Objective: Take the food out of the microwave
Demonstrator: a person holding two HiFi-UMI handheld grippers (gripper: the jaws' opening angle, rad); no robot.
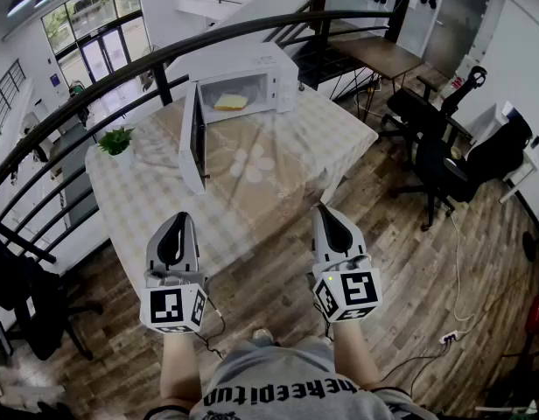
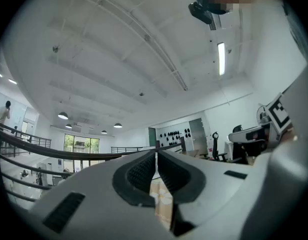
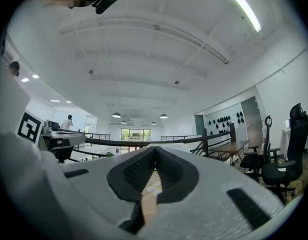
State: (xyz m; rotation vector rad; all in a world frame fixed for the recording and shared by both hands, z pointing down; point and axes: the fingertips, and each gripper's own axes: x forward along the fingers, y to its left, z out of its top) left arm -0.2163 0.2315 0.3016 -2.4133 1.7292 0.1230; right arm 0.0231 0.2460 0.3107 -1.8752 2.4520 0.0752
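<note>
A white microwave [image 1: 252,75] stands at the far end of a table with a checked cloth [image 1: 278,164]. Its door [image 1: 193,138] hangs wide open to the left. Inside lies yellow food [image 1: 231,102] on a pale plate. My left gripper [image 1: 176,220] hovers at the table's near edge, well short of the microwave, jaws shut with nothing between them. My right gripper [image 1: 327,210] is beside it at the same edge, also shut and empty. In the left gripper view the left gripper [image 2: 156,154] points a little upward at the ceiling; in the right gripper view the right gripper [image 3: 154,150] looks level across the room.
A small potted plant [image 1: 117,140] sits at the table's left corner. A dark curved railing [image 1: 164,59] runs behind the table. Black office chairs [image 1: 436,160] and a wooden desk [image 1: 383,55] stand to the right. A power strip [image 1: 449,337] lies on the wood floor.
</note>
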